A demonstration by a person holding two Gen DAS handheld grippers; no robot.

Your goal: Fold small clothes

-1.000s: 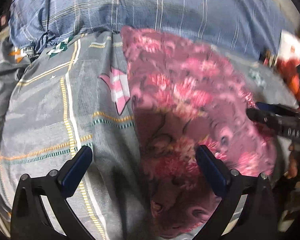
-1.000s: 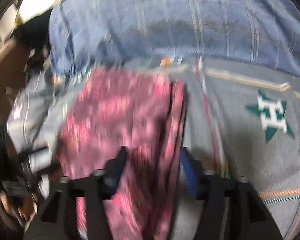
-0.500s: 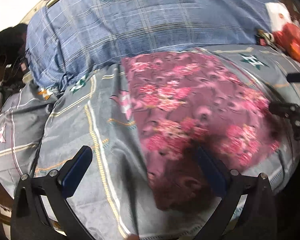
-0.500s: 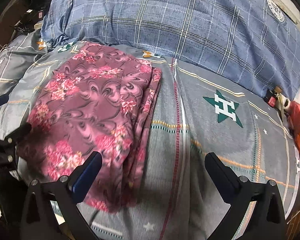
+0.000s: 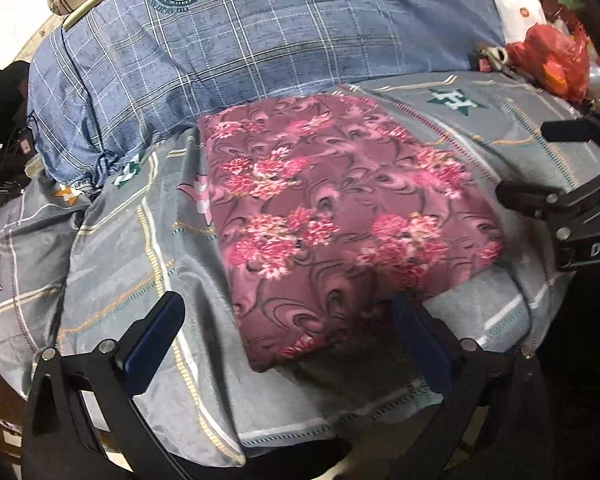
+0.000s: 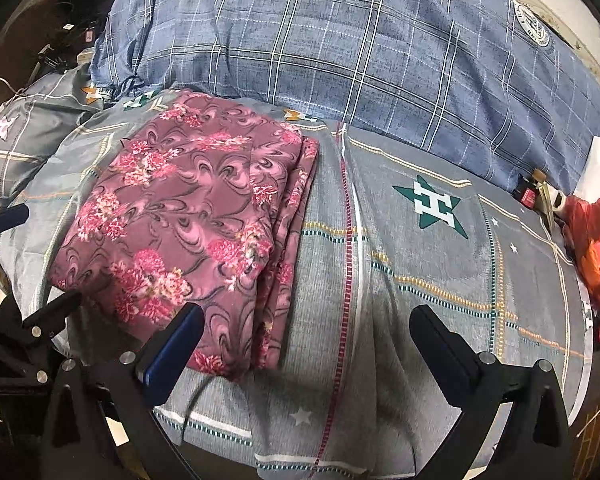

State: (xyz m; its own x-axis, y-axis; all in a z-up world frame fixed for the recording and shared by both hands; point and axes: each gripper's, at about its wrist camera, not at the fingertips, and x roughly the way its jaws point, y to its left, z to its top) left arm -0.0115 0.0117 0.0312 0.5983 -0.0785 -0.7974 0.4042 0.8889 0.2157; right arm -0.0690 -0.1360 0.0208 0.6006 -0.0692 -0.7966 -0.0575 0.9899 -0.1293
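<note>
A: Where's the floral garment [image 5: 332, 208]?
B: Folded flat on the grey bedspread [image 6: 420, 280] — at ten o'clock of the right gripper [image 6: 304, 344].
A: Grippers?
B: Both released (left gripper [image 5: 284, 344] too) — nothing held.

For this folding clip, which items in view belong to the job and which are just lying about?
Part of the job:
- floral garment, folded on the grey bedsheet
- left gripper, open
- right gripper, open

Lying about:
- blue plaid quilt
- red plastic bag
- white box
</note>
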